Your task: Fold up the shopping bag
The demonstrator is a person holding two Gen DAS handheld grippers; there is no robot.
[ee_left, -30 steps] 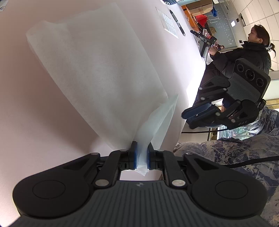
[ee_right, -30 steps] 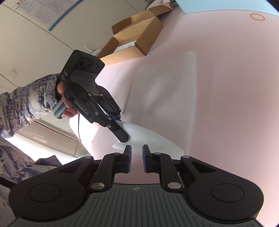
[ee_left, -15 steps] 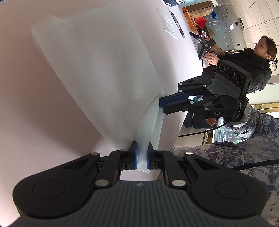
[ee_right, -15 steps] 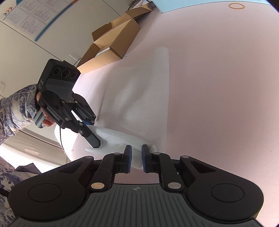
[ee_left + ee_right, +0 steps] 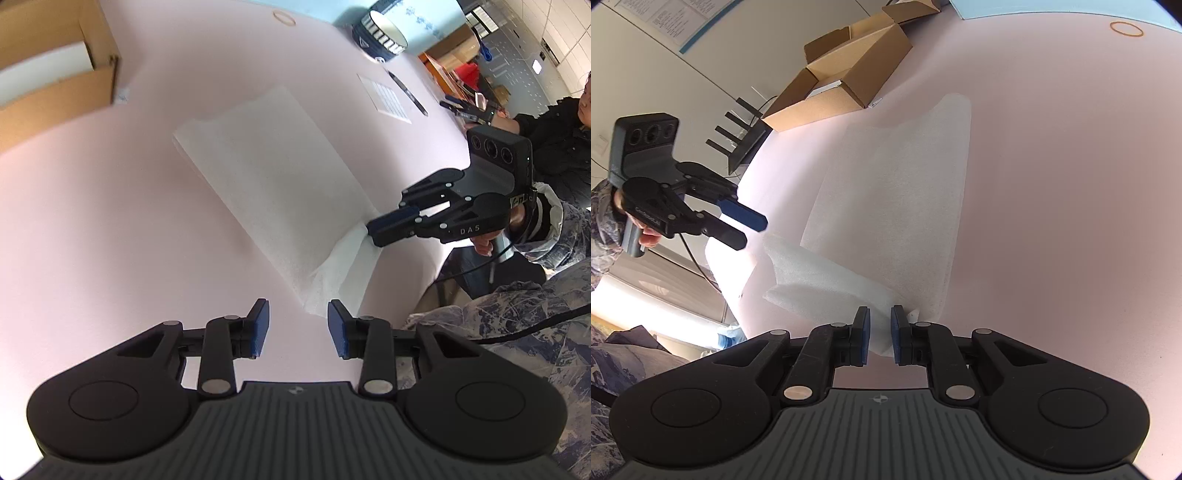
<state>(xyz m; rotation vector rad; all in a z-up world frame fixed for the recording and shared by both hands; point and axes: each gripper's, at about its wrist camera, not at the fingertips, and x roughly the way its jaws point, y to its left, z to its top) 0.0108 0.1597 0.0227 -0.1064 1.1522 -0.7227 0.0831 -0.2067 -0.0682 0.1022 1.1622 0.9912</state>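
The white shopping bag [image 5: 273,173] lies folded in a long strip on the pink table [image 5: 92,221], its near end lifted. My left gripper [image 5: 298,328] is open and empty, just short of the bag's near corner. My right gripper [image 5: 880,334] is shut on the bag's [image 5: 897,206] near end, with white fabric between its pads. In the left wrist view the right gripper [image 5: 373,230] pinches the bag's raised edge. In the right wrist view the left gripper [image 5: 750,229] hangs open to the left of the bag, apart from it.
An open cardboard box [image 5: 846,70] stands at the table's far left. A dark bowl [image 5: 380,35], a printed sheet [image 5: 384,98] and a pen [image 5: 408,92] lie at the far end. A rubber band [image 5: 1126,28] lies far off. Another person [image 5: 561,122] sits beyond the table's right edge.
My left gripper has opened, let go of the bag's end and drawn back from it. My right gripper has moved in and closed on that end.
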